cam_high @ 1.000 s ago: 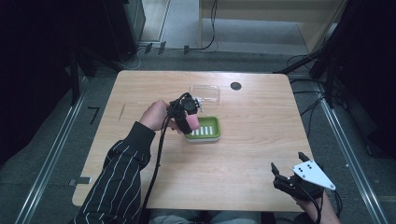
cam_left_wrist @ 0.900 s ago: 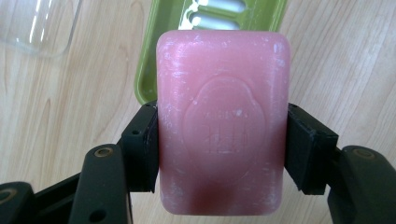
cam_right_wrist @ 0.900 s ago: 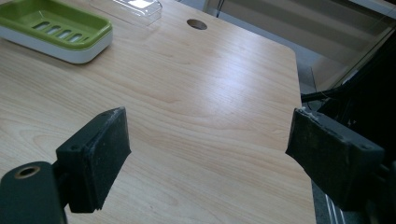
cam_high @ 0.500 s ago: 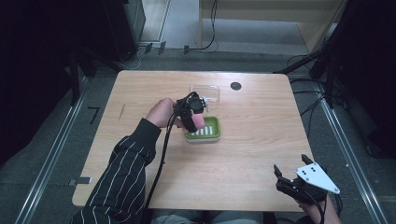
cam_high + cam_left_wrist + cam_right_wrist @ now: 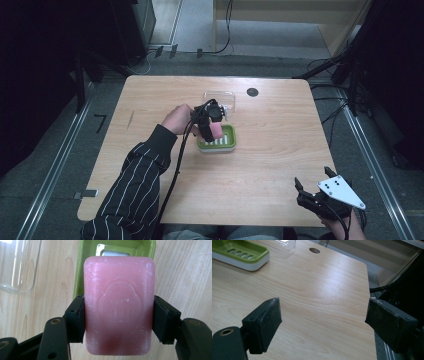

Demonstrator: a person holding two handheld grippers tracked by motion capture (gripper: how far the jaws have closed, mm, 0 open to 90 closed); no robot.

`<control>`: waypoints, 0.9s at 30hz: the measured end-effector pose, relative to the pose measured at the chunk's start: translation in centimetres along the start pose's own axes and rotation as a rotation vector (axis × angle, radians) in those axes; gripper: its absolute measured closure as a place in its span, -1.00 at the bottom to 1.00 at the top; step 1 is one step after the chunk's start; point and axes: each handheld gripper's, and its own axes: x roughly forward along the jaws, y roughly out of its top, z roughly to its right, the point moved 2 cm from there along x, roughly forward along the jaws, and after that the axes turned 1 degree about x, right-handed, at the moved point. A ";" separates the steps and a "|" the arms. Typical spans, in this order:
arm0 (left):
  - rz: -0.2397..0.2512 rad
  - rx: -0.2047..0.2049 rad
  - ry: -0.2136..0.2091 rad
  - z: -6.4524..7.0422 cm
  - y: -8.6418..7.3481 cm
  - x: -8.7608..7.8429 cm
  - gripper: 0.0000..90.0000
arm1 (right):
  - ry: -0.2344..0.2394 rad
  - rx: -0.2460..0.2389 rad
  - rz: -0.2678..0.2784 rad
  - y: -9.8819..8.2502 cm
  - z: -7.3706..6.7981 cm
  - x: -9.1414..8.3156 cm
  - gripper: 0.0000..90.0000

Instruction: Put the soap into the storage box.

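Observation:
A pink bar of soap with an embossed oval mark sits clamped between the black pads of my left gripper. In the high view that gripper hangs over the left end of a green soap dish near the table's middle, the soap poking down toward it. The dish lies just beyond the soap in the left gripper view. My right gripper rests at the table's near right corner. Its pads stand wide apart with only bare wood between them.
A clear plastic lid lies just behind the dish, its corner also at the upper left of the left gripper view. A round cable hole marks the far side of the wooden table. A striped sleeve crosses the near left.
My left gripper has carried the soap a short way right, from beside the dish's left end to above it. The right gripper has stayed put.

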 end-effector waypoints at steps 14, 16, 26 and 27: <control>-0.014 0.034 -0.008 -0.3 0.7 0.7 -0.14 | -0.007 0.006 -0.007 -0.2 0.2 -0.3 -0.70; -0.008 0.036 -0.005 -0.3 0.9 0.7 -0.14 | -0.009 0.004 -0.005 -0.2 0.2 -0.3 -0.70; -0.017 0.044 -0.013 -0.7 1.0 1.4 -0.14 | -0.010 0.006 -0.005 -0.2 0.2 -0.4 -0.70; -0.017 0.044 -0.013 -0.7 1.0 1.4 -0.14 | -0.012 0.007 -0.006 -0.3 0.2 -0.4 -0.70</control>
